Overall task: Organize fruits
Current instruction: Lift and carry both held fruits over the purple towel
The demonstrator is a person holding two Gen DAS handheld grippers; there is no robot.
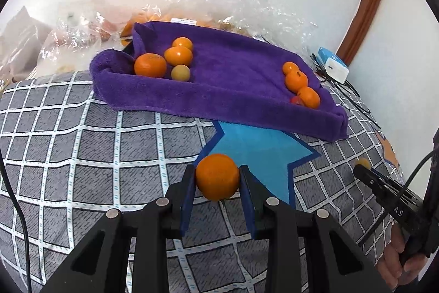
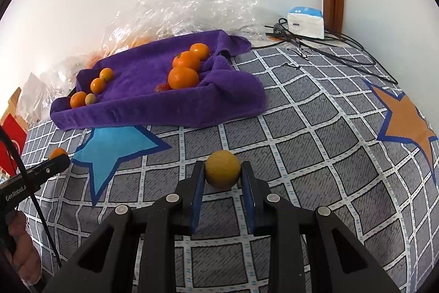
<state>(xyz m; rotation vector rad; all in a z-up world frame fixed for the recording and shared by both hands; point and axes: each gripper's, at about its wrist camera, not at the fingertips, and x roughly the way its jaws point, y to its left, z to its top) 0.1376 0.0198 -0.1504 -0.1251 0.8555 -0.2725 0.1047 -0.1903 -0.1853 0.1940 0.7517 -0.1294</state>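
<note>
Gripping an orange tangerine [image 1: 217,177] across its widest part, the left gripper [image 1: 217,177] is clamped on the fruit just above the checked bedspread [image 1: 82,155], near the blue star print [image 1: 258,147]. The right gripper [image 2: 223,173] is closed the same way on a smaller, dull yellow fruit [image 2: 223,169]. Both look light and round, with soft skins that would bruise under a hard squeeze and could roll out of flat pads, so a gentle hold at the middle seems best. Further back, the purple towel [image 1: 233,89] cradles two clusters of glossy orange fruits, one at each end
</note>
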